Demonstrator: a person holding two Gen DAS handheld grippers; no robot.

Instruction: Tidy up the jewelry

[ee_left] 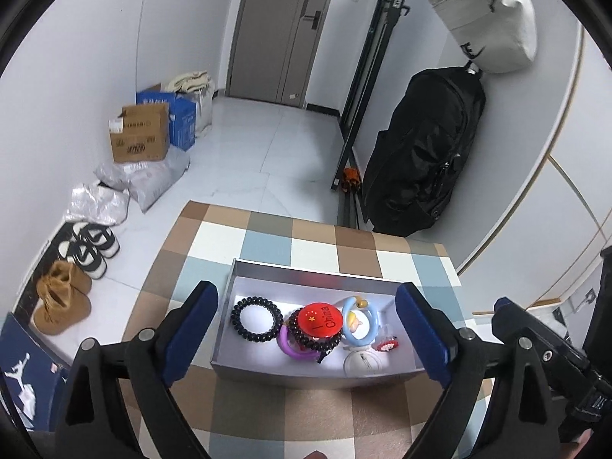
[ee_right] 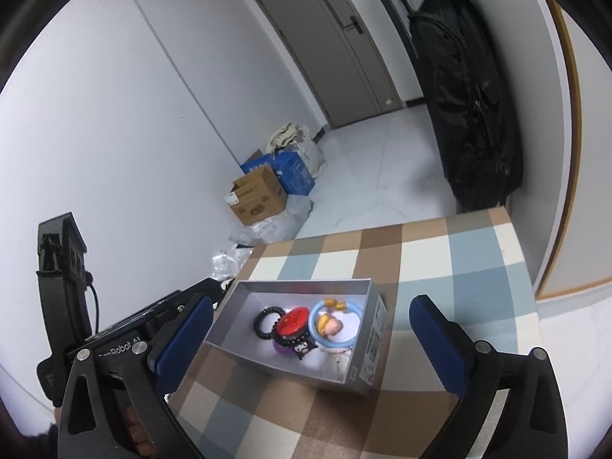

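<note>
A grey open box (ee_left: 306,376) (ee_right: 264,359) sits on the checked tablecloth. Inside lie a black bead bracelet (ee_left: 255,319) (ee_right: 264,322), a red round badge reading "China" (ee_left: 320,320) (ee_right: 292,321), a dark bead bracelet (ee_left: 325,344), a purple ring (ee_left: 292,350), a light blue ring with a small figure (ee_left: 359,325) (ee_right: 334,325), a white round case (ee_left: 362,363) and a small red charm (ee_left: 388,345). My left gripper (ee_left: 306,331) is open and empty, its fingers straddling the box above it. My right gripper (ee_right: 310,344) is open and empty, its jaws either side of the box.
The table's far edge (ee_left: 306,218) drops to a white tiled floor. Cardboard boxes (ee_left: 139,137), grey parcels and shoes (ee_left: 61,296) line the left wall. A black backpack (ee_left: 424,153) hangs at the right. The left gripper's body (ee_right: 126,329) shows left of the box.
</note>
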